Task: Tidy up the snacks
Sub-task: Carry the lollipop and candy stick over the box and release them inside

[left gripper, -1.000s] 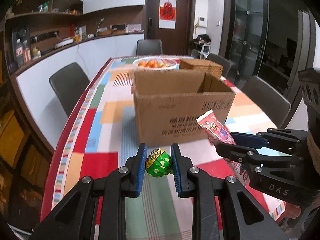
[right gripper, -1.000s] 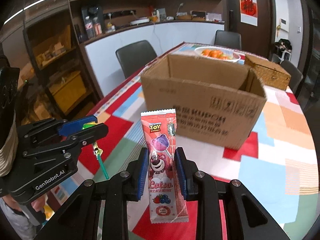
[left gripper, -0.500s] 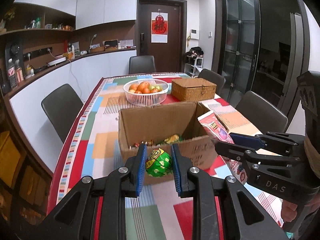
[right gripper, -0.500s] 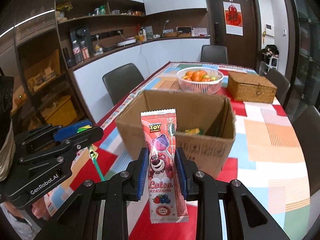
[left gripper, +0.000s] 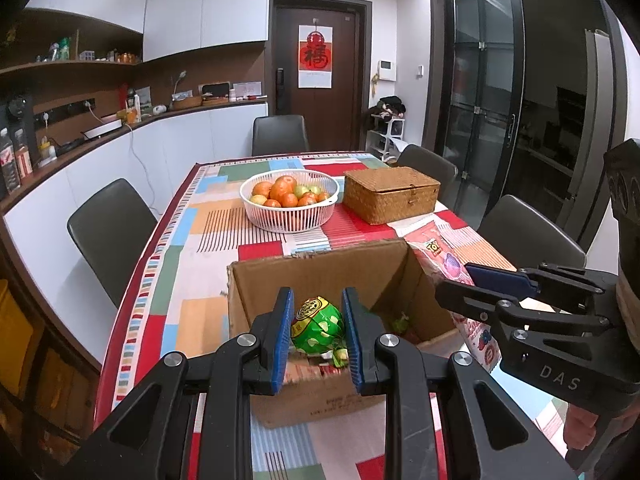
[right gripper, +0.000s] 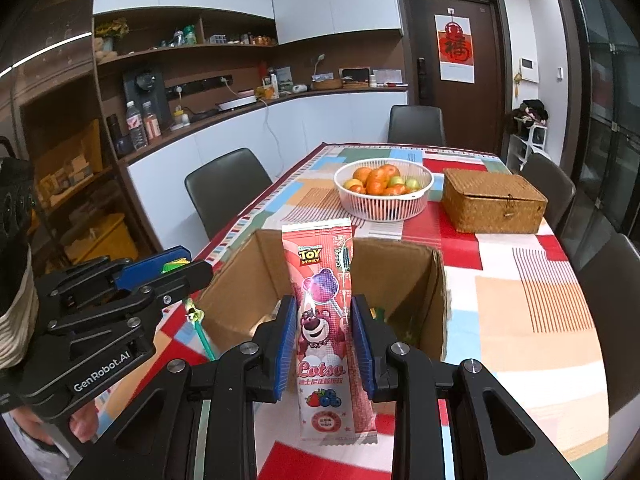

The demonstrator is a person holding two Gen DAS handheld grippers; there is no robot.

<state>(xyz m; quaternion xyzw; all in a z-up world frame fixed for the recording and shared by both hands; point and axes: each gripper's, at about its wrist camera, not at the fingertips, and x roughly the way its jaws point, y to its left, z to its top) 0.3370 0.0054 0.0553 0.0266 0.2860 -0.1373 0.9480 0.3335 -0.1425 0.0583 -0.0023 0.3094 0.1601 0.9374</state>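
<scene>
My left gripper (left gripper: 317,314) is shut on a green foil-wrapped lollipop (left gripper: 318,326), held over the open cardboard box (left gripper: 256,304). Its green stick (right gripper: 202,338) hangs below the left gripper (right gripper: 172,270) in the right wrist view. My right gripper (right gripper: 325,322) is shut on a tall pink Lotso lollipop packet (right gripper: 326,320), upright above the box's near edge (right gripper: 438,300). In the left wrist view the right gripper (left gripper: 476,280) and its packet (left gripper: 440,252) stand at the box's right side. A few wrapped snacks (left gripper: 400,324) lie in the box bottom.
A white basket of oranges (left gripper: 289,200) and a woven lidded box (left gripper: 390,194) stand farther back on the patchwork tablecloth (left gripper: 192,248). Dark chairs (left gripper: 108,236) ring the table. A counter and shelves run along the left wall. A person's fingers (right gripper: 82,426) hold the left gripper's handle.
Both grippers rose and moved forward, from in front of the box's side to above its open top. The inside of the box came into view. Both grips stayed the same.
</scene>
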